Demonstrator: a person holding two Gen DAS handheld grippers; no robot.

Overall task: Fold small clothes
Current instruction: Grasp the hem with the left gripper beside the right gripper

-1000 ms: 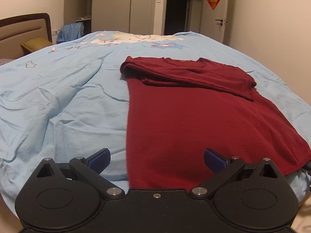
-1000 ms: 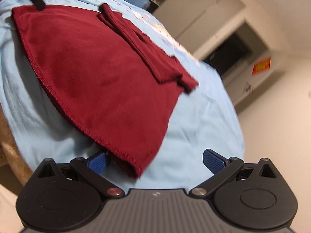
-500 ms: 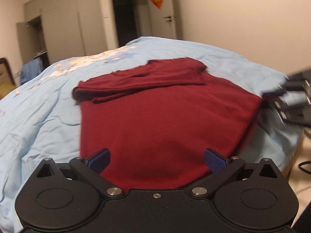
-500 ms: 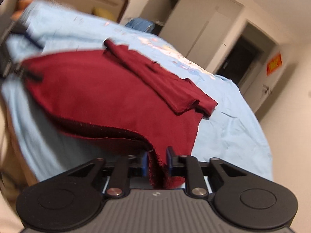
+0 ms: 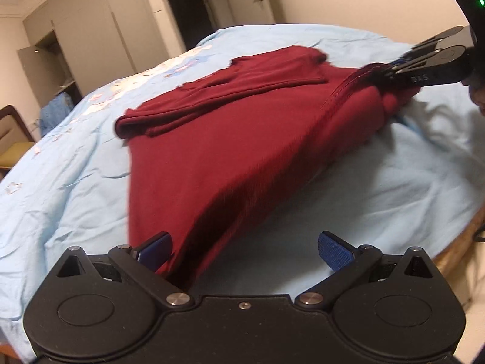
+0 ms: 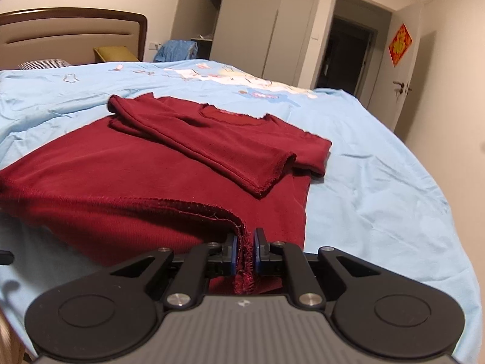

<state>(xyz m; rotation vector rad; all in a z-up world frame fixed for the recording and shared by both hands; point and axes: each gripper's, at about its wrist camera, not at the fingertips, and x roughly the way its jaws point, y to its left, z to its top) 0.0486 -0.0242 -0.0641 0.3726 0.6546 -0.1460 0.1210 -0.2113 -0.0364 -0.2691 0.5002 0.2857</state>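
Right tool (image 6: pixel 243 247) pressed together on the hem corner of the shirt (image 6: pixel 127 176), lifting that corner off the bed (image 6: pixel 379 182). Left tool (image 5: pixel 244 247) spread wide; its left pad (image 5: pixel 156 247) sits against the shirt's other hem corner, right pad clear of cloth, so nothing is pinched yet. In the left view the right tool (image 5: pixel 391 71) shows at far right with a bunch of red fabric hanging from it.

Shirt lies on the blue bed cover, collar end away from both tools. Sleeves (image 6: pixel 212 145) already folded in across the chest, body narrowed to a rectangle. Hem edge raised on the right side, sagging toward the left where it is not held.

Progress, as a judgement: side folds done, bottom-to-top fold just starting. Left: left tool needs to close on its corner, then both carry the hem up over to the collar, lay it flat, maybe one more half fold. Risk: lifting one-sided will skew the cloth and drag the folded sleeves.
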